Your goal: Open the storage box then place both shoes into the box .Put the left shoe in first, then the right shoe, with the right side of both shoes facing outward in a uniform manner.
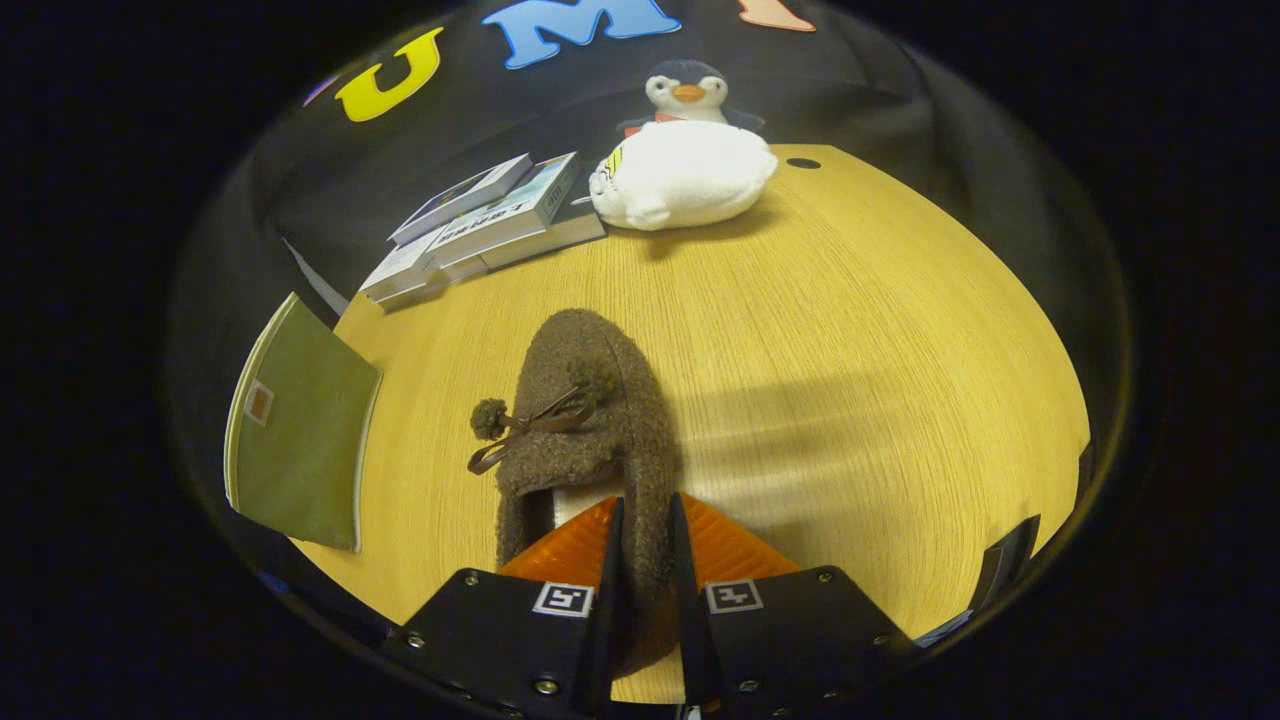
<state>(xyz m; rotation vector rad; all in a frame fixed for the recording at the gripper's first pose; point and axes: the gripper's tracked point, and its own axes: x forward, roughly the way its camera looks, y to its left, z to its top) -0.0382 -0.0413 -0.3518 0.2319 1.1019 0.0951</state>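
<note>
Fingers [645,525] clamped on the heel wall of a fuzzy brown shoe [585,400], one inside the opening, one outside; toe points away over the desk [850,350]. Boucle-like fabric, thin ribbon bow with pompom. Wood-grain desk, bare and roomy to the right up to its curved edge. Left, a flat green folder [300,430] overhangs the edge. Beyond: stacked books [490,220], then a white plush penguin [685,165].

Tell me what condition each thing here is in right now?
gripper: fingers closed on the shoe's side wall
brown fuzzy shoe: upright, toe pointing away, pinched between the fingers
books: closed, loosely stacked beyond the shoe
plush penguin: lying on its back
green folder: closed, overhanging the table edge
</note>
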